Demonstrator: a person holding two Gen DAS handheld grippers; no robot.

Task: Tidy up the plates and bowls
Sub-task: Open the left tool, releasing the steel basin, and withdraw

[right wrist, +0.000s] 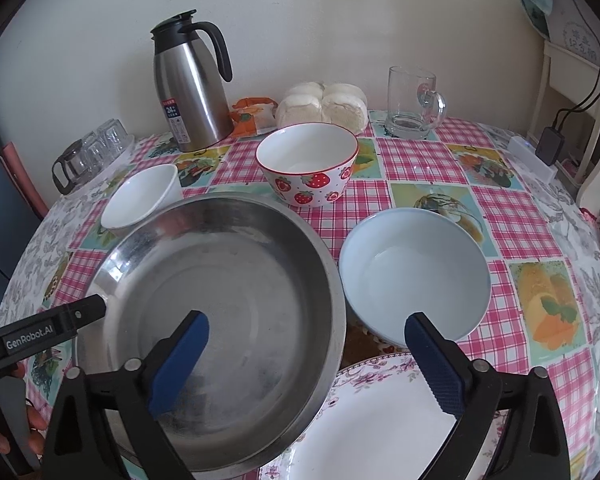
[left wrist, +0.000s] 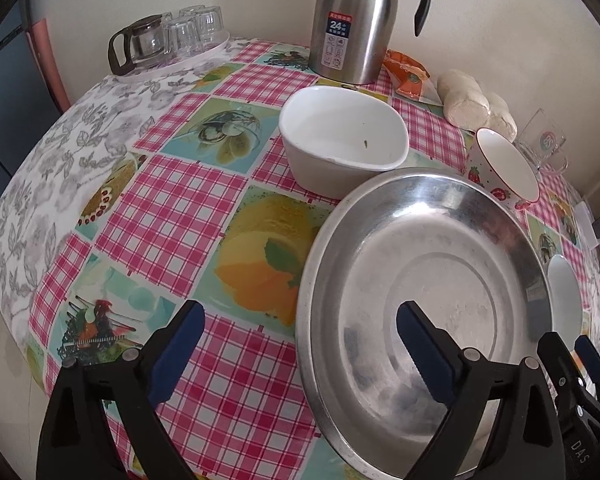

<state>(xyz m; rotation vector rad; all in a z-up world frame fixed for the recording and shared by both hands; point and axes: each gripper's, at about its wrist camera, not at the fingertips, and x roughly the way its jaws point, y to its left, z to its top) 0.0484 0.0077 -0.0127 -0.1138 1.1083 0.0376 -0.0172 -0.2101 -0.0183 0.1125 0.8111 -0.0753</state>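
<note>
**Both claws wide open above the steel pan and plates**

The left claw (left wrist: 300,344) stands spread wide with nothing between its blue pads: one finger is over the checked cloth of the worktop (left wrist: 188,208), the other over the inside of the steel pan (left wrist: 428,280). Neither pad presses on the rim. The right claw (right wrist: 308,360) is likewise fully apart and empty; its left finger hangs over the pan's floor and its right finger over the near edge of the pale blue bowl (right wrist: 416,272) and the floral plate (right wrist: 372,428).

In the right wrist view the steel pan sits at the near left of the worktop, its right edge overlapping the floral plate, which lies at the near edge. The pale blue bowl stands just beside the pan on the right, behind the plate. The strawberry bowl (right wrist: 308,176) is farther back, near the middle, apart from the pan. The white bowl (left wrist: 340,136) stands just behind the pan's far-left rim; whether they touch cannot be told.

Along the wall stand a steel thermos jug (right wrist: 192,96), an orange packet (right wrist: 252,116), a bag of white buns (right wrist: 324,104) and a glass mug (right wrist: 412,100). A tray of upturned glasses (left wrist: 172,40) is at the far left corner.
</note>
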